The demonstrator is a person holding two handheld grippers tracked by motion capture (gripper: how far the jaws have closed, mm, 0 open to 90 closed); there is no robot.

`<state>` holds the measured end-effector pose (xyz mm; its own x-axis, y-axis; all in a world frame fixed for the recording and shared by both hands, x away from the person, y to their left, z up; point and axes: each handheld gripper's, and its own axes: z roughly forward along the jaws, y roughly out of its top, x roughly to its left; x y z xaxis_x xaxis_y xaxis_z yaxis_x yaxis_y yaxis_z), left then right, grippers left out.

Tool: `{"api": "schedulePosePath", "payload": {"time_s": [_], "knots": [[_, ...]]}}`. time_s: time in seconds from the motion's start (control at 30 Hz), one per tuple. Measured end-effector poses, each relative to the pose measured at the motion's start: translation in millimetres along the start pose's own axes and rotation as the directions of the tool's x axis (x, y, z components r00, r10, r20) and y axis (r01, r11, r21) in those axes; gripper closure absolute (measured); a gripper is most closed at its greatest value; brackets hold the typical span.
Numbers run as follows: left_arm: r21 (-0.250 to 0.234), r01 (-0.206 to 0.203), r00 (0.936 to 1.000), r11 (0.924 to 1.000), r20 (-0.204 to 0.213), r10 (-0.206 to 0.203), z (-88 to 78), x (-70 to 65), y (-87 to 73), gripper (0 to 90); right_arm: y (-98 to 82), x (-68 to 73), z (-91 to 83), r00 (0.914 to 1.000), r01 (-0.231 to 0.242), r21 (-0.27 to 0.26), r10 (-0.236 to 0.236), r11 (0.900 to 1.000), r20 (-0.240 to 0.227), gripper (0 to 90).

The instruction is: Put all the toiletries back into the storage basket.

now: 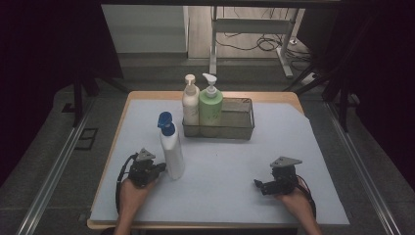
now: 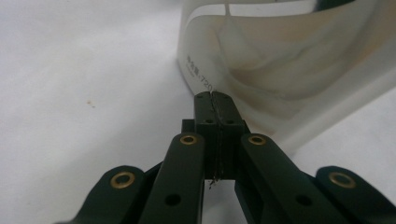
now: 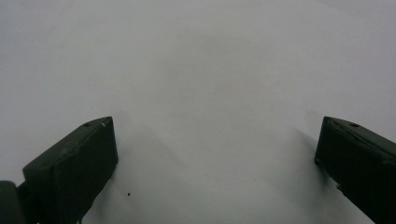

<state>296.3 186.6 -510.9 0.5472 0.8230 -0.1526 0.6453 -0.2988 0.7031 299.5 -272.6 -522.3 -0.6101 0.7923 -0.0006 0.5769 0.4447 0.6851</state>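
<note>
The left gripper [image 2: 215, 100] is found with its jaws pressed flat together, nothing held between them; the closed tips are set against the lower side of the white bottle with the blue pump [image 1: 171, 149], or just short of it — contact cannot be confirmed. Closed jaws make a blunt point, so a push or a steadying touch is judged to be intended rather than a grasp. The bottle is stood upright on the pale blue table cover [image 1: 230, 166], immediately ahead of those tips. The right gripper [image 1: 262, 186] is rested low on the cover, well apart from the bottle, its jaws spread wide and empty; it is judged to be parked in readiness. Beyond the left gripper and past the white bottle, a wire basket [image 1: 242, 120] is placed toward the far edge. Two pump bottles are stood upright in its left part, a cream one [image 1: 190, 105] and a green one [image 1: 211, 107] side by side, touching or nearly so. The right part of the basket is left free, probably as the place kept for the white bottle
</note>
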Motion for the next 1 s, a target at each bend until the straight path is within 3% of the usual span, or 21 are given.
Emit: {"api": "schedulePosePath", "payload": {"time_s": [0.27, 0.53, 1.0], "knots": [[0.004, -0.013, 0.9997, 0.9999, 0.021, 0.013, 2.5, -10.6, 0.6, 89.3, -0.1, -0.1, 0.0, 1.0, 0.0, -0.001, 0.0, 1.0, -0.001, 0.0], [0.027, -0.065, 0.9972, 0.9975, 0.038, 0.064, 6.0, -22.3, 4.3, 89.3, 0.0, -0.1, 0.1, 1.0, 0.0, -0.001, 0.0, 1.0, -0.001, 0.0], [0.049, -0.147, 0.9863, 0.9879, 0.082, 0.143, 18.8, -44.3, 11.6, 89.3, 0.0, 0.0, 0.0, 1.0, 0.0, 0.0, 0.0, 1.0, 0.0, 0.0]]}}
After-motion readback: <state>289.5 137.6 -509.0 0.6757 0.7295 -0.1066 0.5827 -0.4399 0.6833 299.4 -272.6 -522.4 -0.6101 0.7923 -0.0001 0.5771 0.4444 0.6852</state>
